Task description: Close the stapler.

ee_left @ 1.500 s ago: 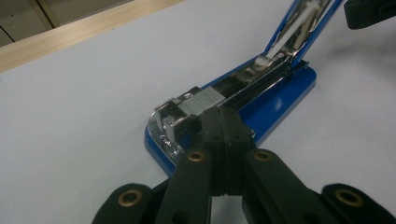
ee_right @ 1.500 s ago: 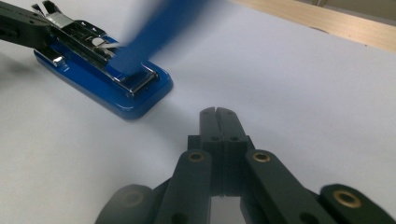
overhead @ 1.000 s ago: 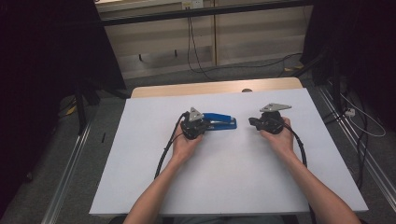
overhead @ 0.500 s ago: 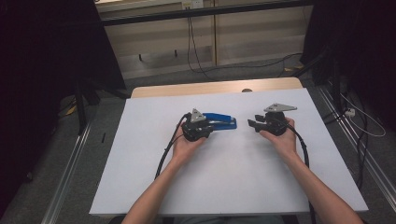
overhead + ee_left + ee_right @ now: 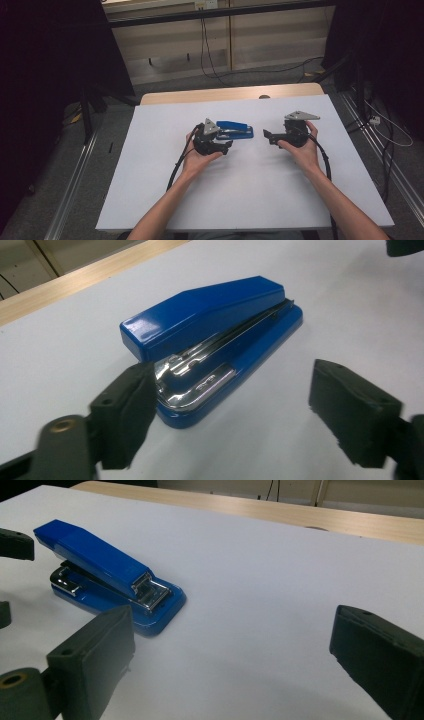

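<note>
A blue stapler (image 5: 235,129) lies flat on the white table (image 5: 250,190), a little back of centre. My left gripper (image 5: 228,146) is just in front of its left end, jaws pointing right. In the left gripper view the stapler (image 5: 215,340) lies closed just beyond the gripper (image 5: 235,415), which is open with nothing between its pads (image 5: 125,410). My right gripper (image 5: 266,136) sits to the stapler's right, pointing left at it. In the right gripper view this gripper (image 5: 235,665) is open and empty, with the stapler (image 5: 100,562) ahead to the left.
A wooden strip (image 5: 225,94) borders the table's far edge. Metal rails (image 5: 75,190) run along the floor on both sides, and cables (image 5: 385,130) lie on the floor at right. A black cable (image 5: 177,167) trails from the left gripper across the table.
Both grippers have drifted slightly toward the person's side of the table. The stapler has not moved, and both grippers stay open.
</note>
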{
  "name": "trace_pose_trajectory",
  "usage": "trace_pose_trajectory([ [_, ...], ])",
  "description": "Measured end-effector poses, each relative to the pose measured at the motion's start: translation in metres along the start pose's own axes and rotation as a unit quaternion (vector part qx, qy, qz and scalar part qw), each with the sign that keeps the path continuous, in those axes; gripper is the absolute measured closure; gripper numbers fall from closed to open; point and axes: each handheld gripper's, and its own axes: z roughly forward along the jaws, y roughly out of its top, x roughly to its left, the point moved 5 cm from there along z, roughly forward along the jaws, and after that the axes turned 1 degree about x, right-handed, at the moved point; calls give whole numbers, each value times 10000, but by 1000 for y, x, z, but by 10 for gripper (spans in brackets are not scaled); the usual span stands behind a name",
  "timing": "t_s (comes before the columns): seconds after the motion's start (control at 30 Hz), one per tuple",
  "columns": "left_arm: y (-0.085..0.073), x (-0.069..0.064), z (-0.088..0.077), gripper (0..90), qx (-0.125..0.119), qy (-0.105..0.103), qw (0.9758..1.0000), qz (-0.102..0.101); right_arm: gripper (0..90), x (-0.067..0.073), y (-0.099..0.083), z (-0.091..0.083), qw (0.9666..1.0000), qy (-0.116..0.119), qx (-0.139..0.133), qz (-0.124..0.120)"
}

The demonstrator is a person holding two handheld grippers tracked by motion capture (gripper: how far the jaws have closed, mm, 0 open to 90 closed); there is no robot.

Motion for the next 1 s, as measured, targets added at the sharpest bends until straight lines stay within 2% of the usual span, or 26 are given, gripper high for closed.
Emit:
trace_pose_trajectory([
  [0.07, 0, 2, -2, 72, 5, -83, 9998, -165, 39, 0, 0, -1, 10000, 13, -26, 6],
  [0.17, -3, 5, -7, 40, -71, -57, 9998, -191, 36, 1, -1, -4, 9999, -52, -79, -54],
  [0.27, -5, 9, -13, 38, -195, -24, 9993, -327, 38, 1, -1, -6, 9999, -100, -89, -63],
  [0.37, -6, 11, -20, 36, -287, -45, 9992, -291, 37, 2, -1, -9, 9998, -113, -127, -113],
  [0.47, -5, 12, -26, 35, -431, -46, 9984, -375, 42, 5, -2, -14, 9996, -169, -134, -155],
  [0.53, -4, 12, -30, 35, -518, -59, 9978, -406, 40, 7, -2, -19, 9996, -115, -204, -160],
  [0.6, -5, 12, -32, 38, -511, 4, 9977, -438, 40, 8, -1, -23, 9994, -141, -242, -212],
  [0.67, -4, 10, -35, 41, -539, -18, 9973, -492, 40, 9, -1, -25, 9993, -131, -268, -207],
  [0.73, -3, 6, -38, 42, -585, -92, 9971, -473, 41, 10, -1, -27, 9992, -163, -283, -209],
  [0.9, -6, 3, -47, 43, -588, -34, 9978, -305, 45, 16, -4, -33, 9991, -115, -283, -300],
  [0.97, -8, 4, -51, 43, -574, 33, 9980, -265, 51, 17, -6, -36, 9986, -247, -293, -354],
  [1.0, -9, 5, -53, 43, -586, 83, 9979, -264, 51, 18, -7, -39, 9985, -233, -338, -376],
])
